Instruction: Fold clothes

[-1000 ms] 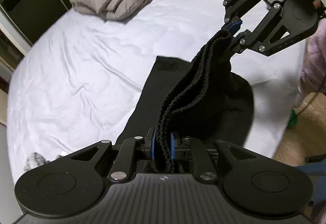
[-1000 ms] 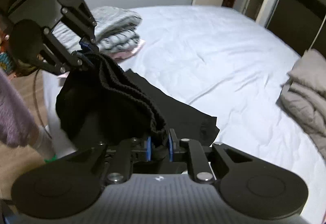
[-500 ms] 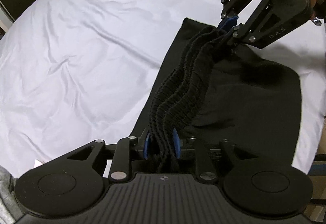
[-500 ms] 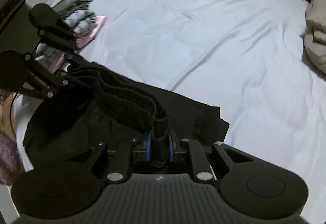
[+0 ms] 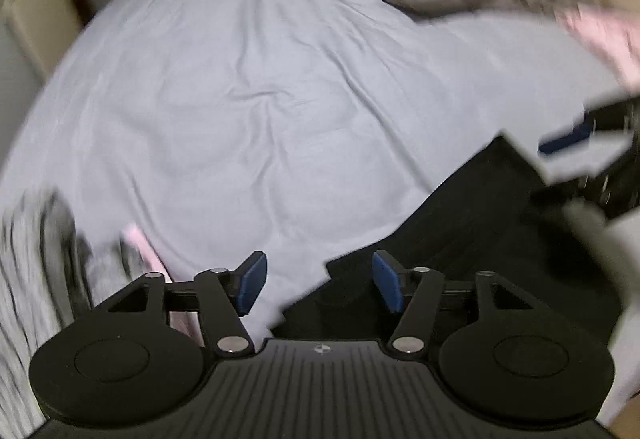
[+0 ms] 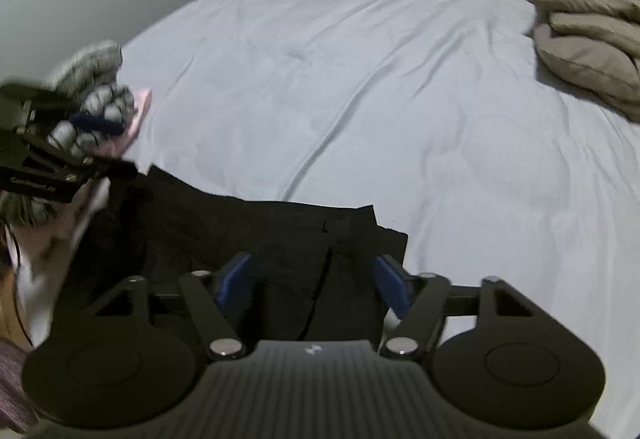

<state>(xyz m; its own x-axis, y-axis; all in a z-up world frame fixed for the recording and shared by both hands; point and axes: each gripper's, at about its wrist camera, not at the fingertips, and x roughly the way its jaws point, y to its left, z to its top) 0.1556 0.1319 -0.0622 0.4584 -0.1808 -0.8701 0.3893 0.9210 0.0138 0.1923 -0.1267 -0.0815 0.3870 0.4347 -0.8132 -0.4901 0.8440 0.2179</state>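
Just then both grippers hung with their blue-padded fingers spread wide and nothing between them. The flat black fabric garment (image 6: 256,235) lay on the bed, directly under and ahead of the right gripper (image 6: 316,285), its long side running crosswise to those fingers and an upright seam sitting almost midway between them. From the left gripper (image 5: 314,283) the same black garment (image 5: 460,223) lay off to the right of the fingers, one corner reaching out toward the far right; its left finger stood over bare sheet. So the right gripper looked the nearer of the two, already over the cloth, while the left would have had to swing rightward to meet an edge. Whether the piece was fully folded or midway I could not tell; it lay in flat overlapped layers.

The bed wore a pale lilac-grey sheet (image 6: 360,59), lightly creased. A folded taupe blanket (image 6: 588,23) sat at the far right, and a grey striped knitted pile (image 5: 36,271) with something pink lay left of the left fingers. Motion blur smeared the left view.
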